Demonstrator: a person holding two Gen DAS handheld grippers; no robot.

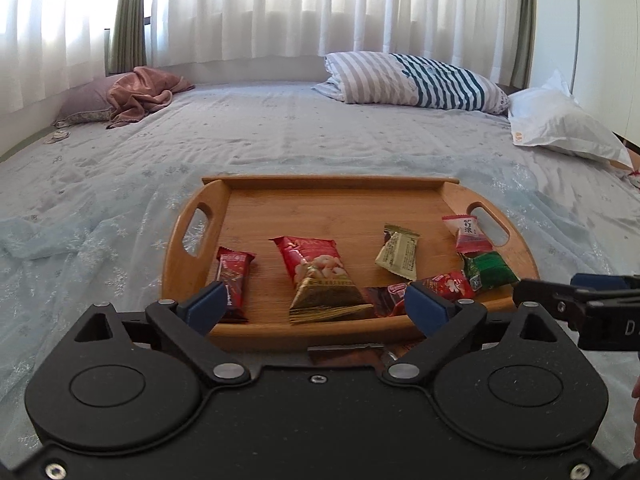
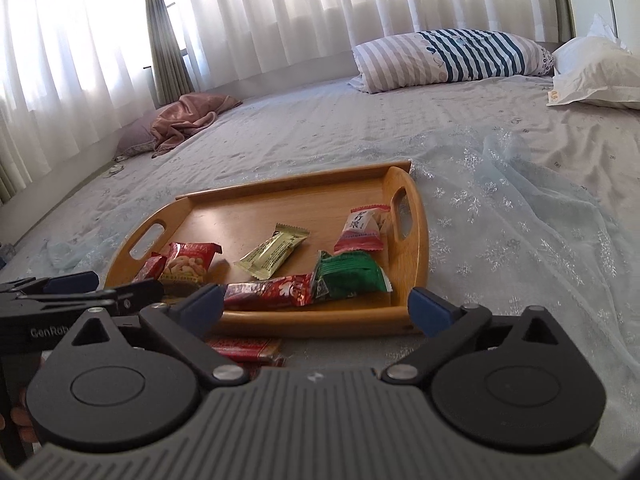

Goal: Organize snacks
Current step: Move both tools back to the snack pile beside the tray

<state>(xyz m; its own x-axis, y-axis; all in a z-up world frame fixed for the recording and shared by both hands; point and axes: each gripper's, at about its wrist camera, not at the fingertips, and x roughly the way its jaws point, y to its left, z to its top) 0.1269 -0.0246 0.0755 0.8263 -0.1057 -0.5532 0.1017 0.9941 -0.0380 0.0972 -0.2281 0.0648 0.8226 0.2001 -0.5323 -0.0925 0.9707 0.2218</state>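
A wooden tray (image 1: pixel 320 188) (image 2: pixel 288 200) sits on the bed and holds several snack packets: a red peanut bag (image 1: pixel 316 264) (image 2: pixel 188 264), a dark red bar (image 1: pixel 234 276), a beige packet (image 1: pixel 398 252) (image 2: pixel 276 252), a pink packet (image 1: pixel 470 234) (image 2: pixel 362 226), a green packet (image 1: pixel 488 270) (image 2: pixel 348 276) and a long red packet (image 1: pixel 444 284) (image 2: pixel 268 294). One red packet (image 2: pixel 246 350) lies on the bed before the tray's near rim. My left gripper (image 1: pixel 316 306) is open and empty over the near rim. My right gripper (image 2: pixel 316 308) is open and empty at the tray's near right corner.
The bed (image 1: pixel 280 136) has a pale blue sheet. A striped pillow (image 1: pixel 408 80) and a white pillow (image 1: pixel 560 124) lie at the far right, a pink blanket (image 1: pixel 140 96) at the far left. White curtains hang behind.
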